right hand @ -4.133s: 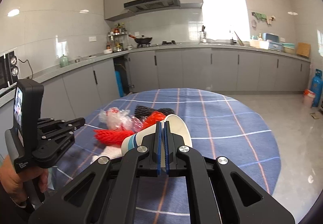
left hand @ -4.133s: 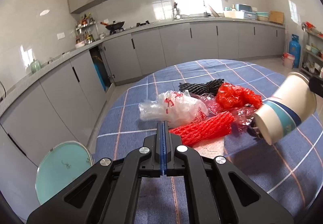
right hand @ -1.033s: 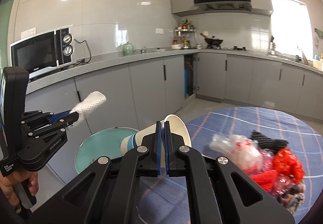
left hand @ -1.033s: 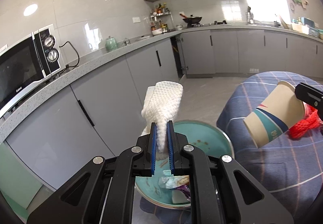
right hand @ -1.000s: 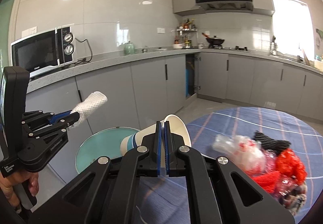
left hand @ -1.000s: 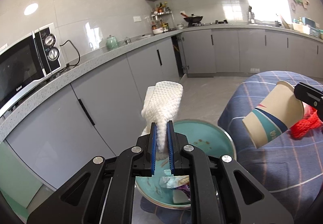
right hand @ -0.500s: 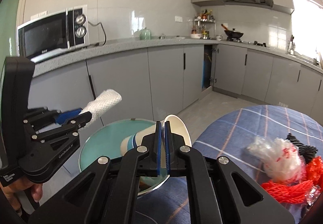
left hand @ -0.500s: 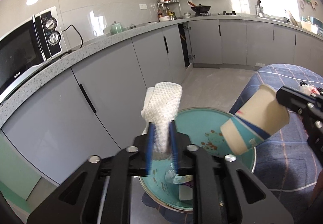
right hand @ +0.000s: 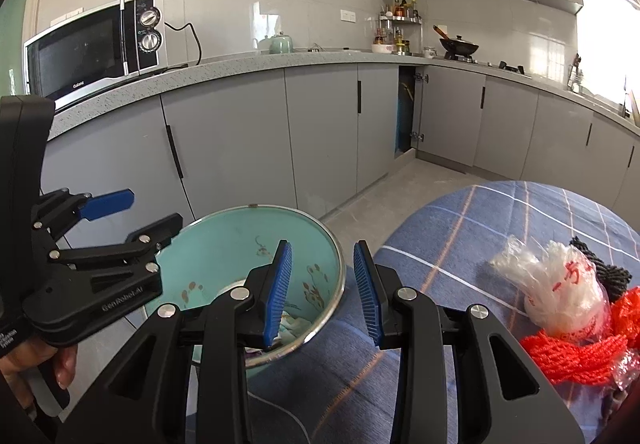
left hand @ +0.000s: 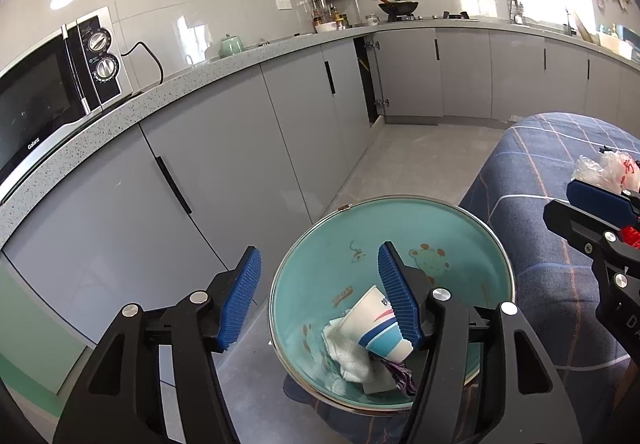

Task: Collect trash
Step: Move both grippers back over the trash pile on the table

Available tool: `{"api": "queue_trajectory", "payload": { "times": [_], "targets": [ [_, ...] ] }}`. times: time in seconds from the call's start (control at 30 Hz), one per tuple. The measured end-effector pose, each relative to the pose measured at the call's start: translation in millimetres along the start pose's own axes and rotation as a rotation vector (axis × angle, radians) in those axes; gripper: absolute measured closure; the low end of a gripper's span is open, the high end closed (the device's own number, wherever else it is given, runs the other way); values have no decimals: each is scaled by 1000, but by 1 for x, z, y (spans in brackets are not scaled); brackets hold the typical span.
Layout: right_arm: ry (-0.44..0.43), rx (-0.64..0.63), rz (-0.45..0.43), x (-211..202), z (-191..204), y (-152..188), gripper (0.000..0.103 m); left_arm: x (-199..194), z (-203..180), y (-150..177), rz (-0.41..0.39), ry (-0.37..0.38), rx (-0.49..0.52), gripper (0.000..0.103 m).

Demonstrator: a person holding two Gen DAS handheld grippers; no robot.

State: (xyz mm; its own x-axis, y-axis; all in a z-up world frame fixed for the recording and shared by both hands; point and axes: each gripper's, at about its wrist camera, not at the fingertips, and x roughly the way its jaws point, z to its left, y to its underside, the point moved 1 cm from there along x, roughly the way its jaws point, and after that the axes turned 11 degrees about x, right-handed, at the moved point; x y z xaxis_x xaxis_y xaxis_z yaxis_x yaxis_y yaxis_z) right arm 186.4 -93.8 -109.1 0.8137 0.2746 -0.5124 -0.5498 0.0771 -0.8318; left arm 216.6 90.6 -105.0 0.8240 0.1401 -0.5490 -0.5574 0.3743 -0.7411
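Both the left gripper (left hand: 318, 286) and right gripper (right hand: 322, 290) have just been opening, now empty; paper cup (left hand: 382, 328) and probably a tissue (left hand: 346, 356) lie dropped in the bin (left hand: 472, 222) below them

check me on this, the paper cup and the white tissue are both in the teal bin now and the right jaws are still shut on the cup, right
Not quite. The paper cup and white tissue do lie in the teal bin, as the left wrist view shows. But the right gripper is not shut on the cup: the right wrist view shows its jaws, which have just been opening, apart with nothing between them.
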Motion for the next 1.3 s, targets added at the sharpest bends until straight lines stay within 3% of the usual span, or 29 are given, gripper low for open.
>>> {"api": "queue_trajectory", "payload": {
  "times": [0.13, 0.7, 0.9, 1.3],
  "targets": [
    [8, 4, -1, -5, -4, 1, 69, -4, -4, -2, -3, -5, 8, 34],
    [98, 38, -10, -42, -40, 8, 66, -23, -43, -12, -15, -39, 96, 24],
    [200, 52, -21, -73, -75, 16, 59, -34, -75, -23, -46, 22, 130, 20],
    [527, 245, -26, -152, -202, 45, 46, -58, -189, -59, -170, 237, 284, 15]
  ]
}}
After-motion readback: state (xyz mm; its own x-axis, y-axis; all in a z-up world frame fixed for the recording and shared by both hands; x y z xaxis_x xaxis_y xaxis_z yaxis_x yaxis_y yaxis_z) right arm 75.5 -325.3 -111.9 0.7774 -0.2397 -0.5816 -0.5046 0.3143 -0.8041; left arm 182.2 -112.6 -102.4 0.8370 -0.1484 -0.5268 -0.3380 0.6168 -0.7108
